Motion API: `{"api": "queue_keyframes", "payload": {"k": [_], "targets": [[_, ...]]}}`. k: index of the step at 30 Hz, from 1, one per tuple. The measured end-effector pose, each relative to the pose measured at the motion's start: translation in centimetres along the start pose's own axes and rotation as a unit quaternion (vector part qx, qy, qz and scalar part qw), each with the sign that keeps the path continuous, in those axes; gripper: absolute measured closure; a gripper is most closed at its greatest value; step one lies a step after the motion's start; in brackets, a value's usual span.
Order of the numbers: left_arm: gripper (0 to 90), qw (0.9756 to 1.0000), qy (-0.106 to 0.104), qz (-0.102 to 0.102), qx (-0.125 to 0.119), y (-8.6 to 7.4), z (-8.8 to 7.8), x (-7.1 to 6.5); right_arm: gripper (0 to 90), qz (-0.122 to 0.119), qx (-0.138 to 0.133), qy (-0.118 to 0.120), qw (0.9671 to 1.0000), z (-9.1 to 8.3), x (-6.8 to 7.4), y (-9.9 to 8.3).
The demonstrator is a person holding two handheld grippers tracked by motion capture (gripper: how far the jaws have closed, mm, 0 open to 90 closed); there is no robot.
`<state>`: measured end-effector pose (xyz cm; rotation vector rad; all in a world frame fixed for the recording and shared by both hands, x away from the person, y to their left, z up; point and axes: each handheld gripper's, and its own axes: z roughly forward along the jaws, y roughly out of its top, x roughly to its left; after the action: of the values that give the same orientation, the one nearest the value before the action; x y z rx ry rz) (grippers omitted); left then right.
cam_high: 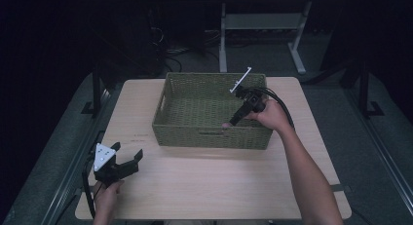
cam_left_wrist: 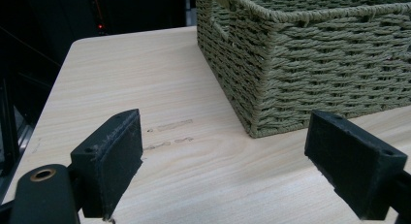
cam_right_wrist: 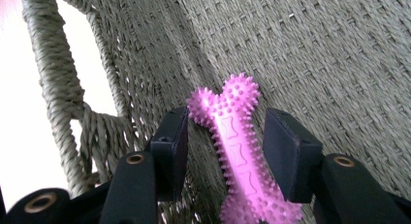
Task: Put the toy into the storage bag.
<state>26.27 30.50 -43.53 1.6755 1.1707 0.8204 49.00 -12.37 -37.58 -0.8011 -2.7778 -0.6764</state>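
We see no readable writing as our right gripper (cam_right_wrist: 225, 136), jaws parted off the pink spiked bone toy (cam_right_wrist: 237, 156), sits inside the woven basket (cam_high: 168, 127), while our left gripper (cam_left_wrist: 223, 170) gapes wide over the table (cam_left_wrist: 145, 88).

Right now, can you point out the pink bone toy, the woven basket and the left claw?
pink bone toy (cam_right_wrist: 237, 151), right gripper view, its shaft.
woven basket (cam_high: 212, 137), high view, its near wall.
left claw (cam_left_wrist: 223, 168), left gripper view, midway between its fingertips.

Pink spiky bone-shaped toy (cam_right_wrist: 237, 151), lying inside woven basket (cam_right_wrist: 339, 64), near handle wall
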Motion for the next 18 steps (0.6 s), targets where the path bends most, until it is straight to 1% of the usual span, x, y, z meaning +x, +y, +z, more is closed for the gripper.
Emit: {"api": "queue_keyframes", "payload": {"k": [5, 11, 18], "targets": [[13.0, 1.0, -0.001, 0.002, 0.001, 0.0, 0.0, -0.1, 48.2, -0.001, -0.003, -0.004, 1.0, -0.4, 0.2, -0.1], [13.0, 1.0, -0.001, -0.002, -0.003, 0.0, -0.1, -0.1, 45.3, 0.001, -0.007, -0.008, 0.9999, -0.9, 0.6, -0.1], [13.0, 1.0, -0.001, 0.001, -0.001, 0.0, 0.0, -0.2, 41.8, -0.001, -0.016, -0.014, 0.9998, -1.8, 0.9, -0.4]]}}
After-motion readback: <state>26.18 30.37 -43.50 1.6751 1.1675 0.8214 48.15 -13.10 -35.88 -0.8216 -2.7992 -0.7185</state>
